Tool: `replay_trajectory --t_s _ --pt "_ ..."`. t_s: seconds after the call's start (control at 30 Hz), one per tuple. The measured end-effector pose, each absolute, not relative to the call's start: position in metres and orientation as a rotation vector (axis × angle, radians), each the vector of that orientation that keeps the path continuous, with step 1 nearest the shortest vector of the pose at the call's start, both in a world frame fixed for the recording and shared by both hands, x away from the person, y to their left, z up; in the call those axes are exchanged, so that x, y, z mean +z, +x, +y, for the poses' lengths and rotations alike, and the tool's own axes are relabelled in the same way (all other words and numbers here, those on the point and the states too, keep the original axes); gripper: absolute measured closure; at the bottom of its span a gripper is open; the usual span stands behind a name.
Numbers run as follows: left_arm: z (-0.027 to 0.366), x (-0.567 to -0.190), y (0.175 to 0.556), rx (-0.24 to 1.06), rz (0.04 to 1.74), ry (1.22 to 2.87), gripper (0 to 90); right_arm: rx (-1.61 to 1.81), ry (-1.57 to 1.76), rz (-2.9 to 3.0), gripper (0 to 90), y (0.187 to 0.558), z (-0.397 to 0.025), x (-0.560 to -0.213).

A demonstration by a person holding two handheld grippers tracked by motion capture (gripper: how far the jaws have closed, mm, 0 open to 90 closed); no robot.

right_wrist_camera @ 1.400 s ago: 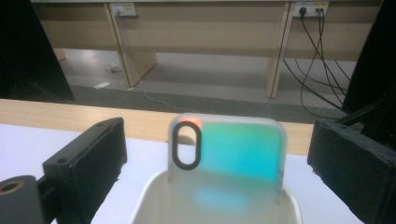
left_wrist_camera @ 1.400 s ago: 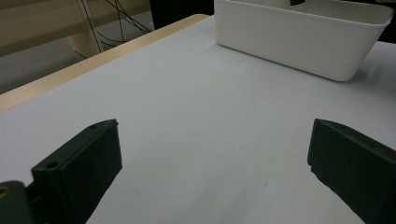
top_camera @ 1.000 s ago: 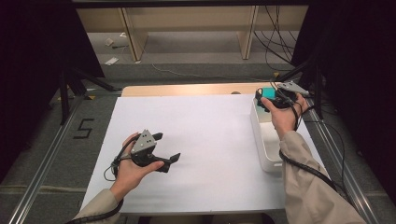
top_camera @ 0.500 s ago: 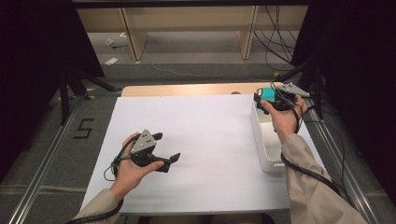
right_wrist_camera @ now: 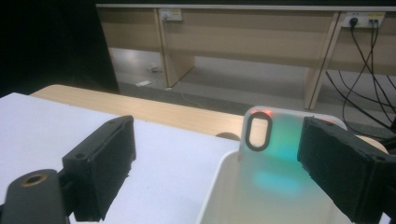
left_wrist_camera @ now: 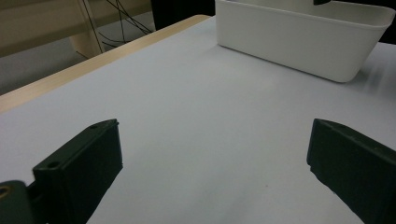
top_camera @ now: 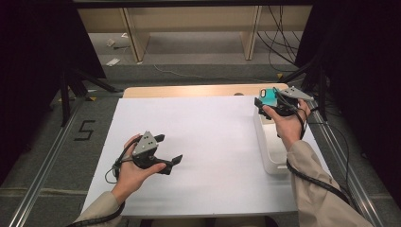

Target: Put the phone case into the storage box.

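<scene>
A teal, translucent phone case [right_wrist_camera: 275,140] with an oval camera cut-out stands on end at the far end of the white bin [right_wrist_camera: 219,191]. My right gripper [right_wrist_camera: 215,154] is open around it with the jaws wide apart, and the case is close to the right jaw. In the high view that gripper [top_camera: 265,103] hovers over the bin's [top_camera: 272,151] far end with the case [top_camera: 268,96] in front of it. My left gripper [top_camera: 170,148] rests open on the white table sheet [top_camera: 213,142], nothing between its jaws [left_wrist_camera: 212,158].
The bin [left_wrist_camera: 299,37] lies along the table's right edge. A strip of bare wooden tabletop [top_camera: 189,91] runs along the far edge. Beyond it are wooden shelf legs [top_camera: 132,38] and cables [top_camera: 283,33] on the floor.
Hardly anything: the right gripper has edged slightly over the bin's far end, and the left hand has stayed still.
</scene>
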State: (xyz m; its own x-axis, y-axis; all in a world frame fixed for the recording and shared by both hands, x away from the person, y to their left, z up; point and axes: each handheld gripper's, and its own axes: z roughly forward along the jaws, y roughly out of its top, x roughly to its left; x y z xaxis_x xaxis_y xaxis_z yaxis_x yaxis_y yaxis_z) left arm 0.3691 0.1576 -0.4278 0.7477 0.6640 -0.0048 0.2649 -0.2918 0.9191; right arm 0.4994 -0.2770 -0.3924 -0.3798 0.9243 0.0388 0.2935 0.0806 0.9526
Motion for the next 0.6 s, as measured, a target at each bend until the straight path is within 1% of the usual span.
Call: replay_trajectory --t_s 0.6 --pt "0.158 -0.428 0.369 0.467 0.716 1.876 2.9 1.383 1.147 1.816 15.0 0.481 -0.274 -0.393"
